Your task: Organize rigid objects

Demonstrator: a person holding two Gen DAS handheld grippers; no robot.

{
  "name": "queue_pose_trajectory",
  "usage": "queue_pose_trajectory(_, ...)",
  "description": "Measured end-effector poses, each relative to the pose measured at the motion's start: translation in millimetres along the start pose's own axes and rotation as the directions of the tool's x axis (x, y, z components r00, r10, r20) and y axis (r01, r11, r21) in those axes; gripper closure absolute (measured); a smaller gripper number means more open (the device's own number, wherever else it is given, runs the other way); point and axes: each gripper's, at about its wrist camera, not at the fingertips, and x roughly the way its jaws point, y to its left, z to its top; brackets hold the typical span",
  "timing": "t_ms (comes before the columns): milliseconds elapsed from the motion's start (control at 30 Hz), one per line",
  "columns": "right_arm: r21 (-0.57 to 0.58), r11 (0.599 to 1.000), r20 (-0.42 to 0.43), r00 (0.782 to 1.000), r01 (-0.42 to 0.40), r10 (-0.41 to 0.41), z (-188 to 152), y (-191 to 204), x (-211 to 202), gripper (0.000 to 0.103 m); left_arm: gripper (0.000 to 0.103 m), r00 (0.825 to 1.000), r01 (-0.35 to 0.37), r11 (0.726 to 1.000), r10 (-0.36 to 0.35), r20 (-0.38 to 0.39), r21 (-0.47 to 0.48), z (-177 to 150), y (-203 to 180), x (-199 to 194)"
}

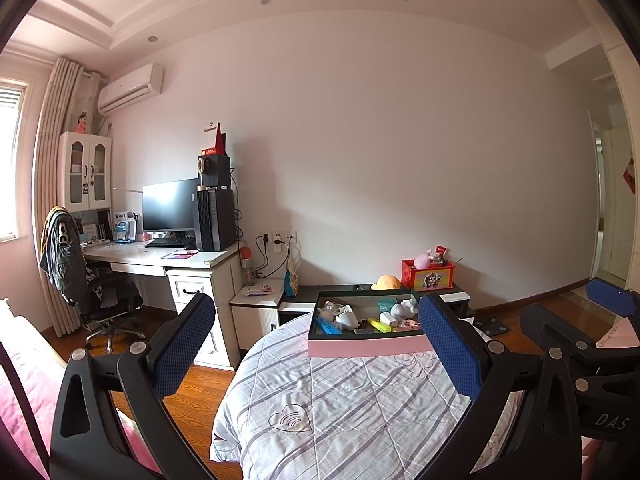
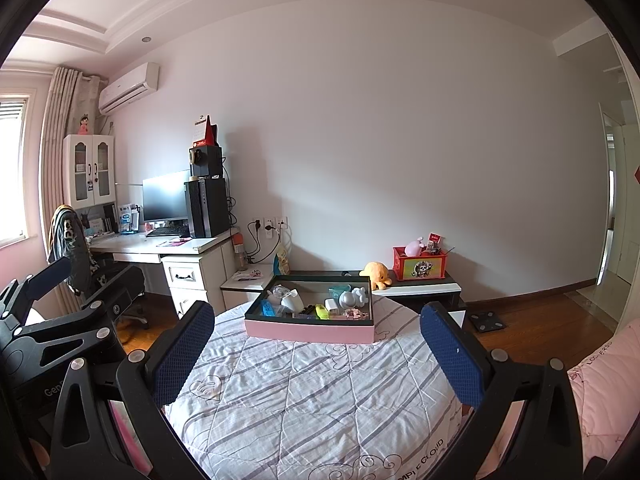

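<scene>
A pink box [image 1: 368,347] [image 2: 308,332] with a dark inner wall sits at the far end of a striped quilt [image 1: 340,408] [image 2: 304,392]. It holds several small things: a blue item [image 2: 269,309], a white cup [image 2: 294,301], a yellow marker [image 2: 321,312], a grey figure [image 2: 349,300]. My left gripper [image 1: 316,328] is open and empty, well short of the box. My right gripper [image 2: 316,336] is open and empty, also short of the box. Each gripper shows at the edge of the other's view.
Behind the bed stands a low dark cabinet [image 2: 420,286] with a red box [image 2: 419,266] and an orange plush octopus [image 2: 375,273]. A white desk [image 2: 160,246] with monitor, computer tower and office chair [image 2: 104,280] is at the left. Wood floor and a doorway are at the right.
</scene>
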Motion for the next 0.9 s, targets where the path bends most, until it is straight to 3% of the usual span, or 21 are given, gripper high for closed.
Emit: queue_pose_trajectory(900,0.003,1.000,0.000,1.000,0.003,-0.003,-1.4,0.0,-0.8,0.000,0.000,1.000,0.000,1.000,0.000,0.000,0.001,-0.4,-0.3,0.5)
